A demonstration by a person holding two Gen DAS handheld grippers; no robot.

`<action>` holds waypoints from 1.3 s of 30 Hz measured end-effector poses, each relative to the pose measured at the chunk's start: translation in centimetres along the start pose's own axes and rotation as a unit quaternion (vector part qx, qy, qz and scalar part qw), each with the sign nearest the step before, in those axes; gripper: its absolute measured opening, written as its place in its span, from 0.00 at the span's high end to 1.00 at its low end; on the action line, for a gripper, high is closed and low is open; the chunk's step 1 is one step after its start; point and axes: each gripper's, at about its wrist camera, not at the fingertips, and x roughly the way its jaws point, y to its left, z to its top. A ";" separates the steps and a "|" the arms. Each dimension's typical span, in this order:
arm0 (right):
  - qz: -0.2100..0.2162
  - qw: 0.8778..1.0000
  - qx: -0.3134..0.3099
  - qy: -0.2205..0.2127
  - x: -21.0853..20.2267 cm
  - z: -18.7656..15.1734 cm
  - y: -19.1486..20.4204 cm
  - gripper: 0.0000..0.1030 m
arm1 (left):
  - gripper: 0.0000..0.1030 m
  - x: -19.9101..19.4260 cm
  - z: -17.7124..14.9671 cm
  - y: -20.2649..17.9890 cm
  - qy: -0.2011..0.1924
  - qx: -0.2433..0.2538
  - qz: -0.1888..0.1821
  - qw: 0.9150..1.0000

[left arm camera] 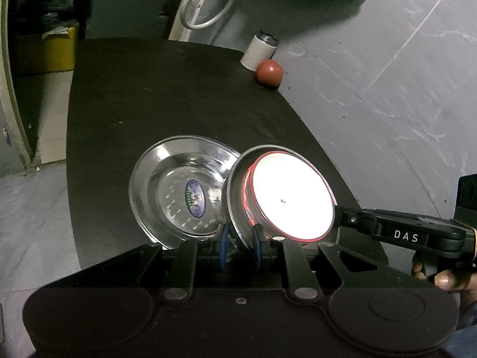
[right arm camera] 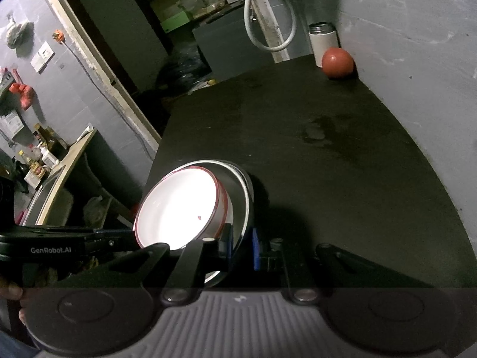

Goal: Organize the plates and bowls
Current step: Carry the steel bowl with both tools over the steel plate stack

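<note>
Steel bowl [left arm camera: 235, 197] w/ white bowl [left arm camera: 293, 197] nested is clamped at opposite rims by left gripper [left arm camera: 240, 247] & right gripper [right arm camera: 241, 247], prob. for steady transfer beside steel plate [left arm camera: 179, 191]

Shiny metal plate [left arm camera: 179, 185], matt table [left arm camera: 149, 95]

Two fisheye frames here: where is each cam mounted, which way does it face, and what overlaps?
Left wrist: sits on the left tool, looks along its fingers over the dark table; shows the steel plate, the steel bowl, the right tool and a hand.
Right wrist: sits on the right tool, faces the same table; the left tool crosses at lower left, fingers at the edge.
Shared: white red-rimmed bowl nested in the steel bowl, red ball, white can.
</note>
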 end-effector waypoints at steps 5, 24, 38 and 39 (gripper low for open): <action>0.006 1.000 -0.005 0.004 0.8 0.6 0.4 0.86 | 0.83 -0.1 0.2 0.6 -0.004 -0.004 0.006 1.000; 0.030 0.998 -0.037 0.030 4.1 2.4 2.2 0.86 | 0.83 -0.8 0.6 2.9 -0.016 -0.036 0.037 0.999; 0.043 0.997 -0.047 0.043 6.0 3.1 2.7 0.86 | 0.83 -0.4 1.0 3.8 -0.014 -0.052 0.050 0.997; 0.043 0.997 -0.047 0.043 6.1 3.2 2.7 0.86 | 0.83 -0.3 1.0 3.8 -0.014 -0.052 0.050 0.997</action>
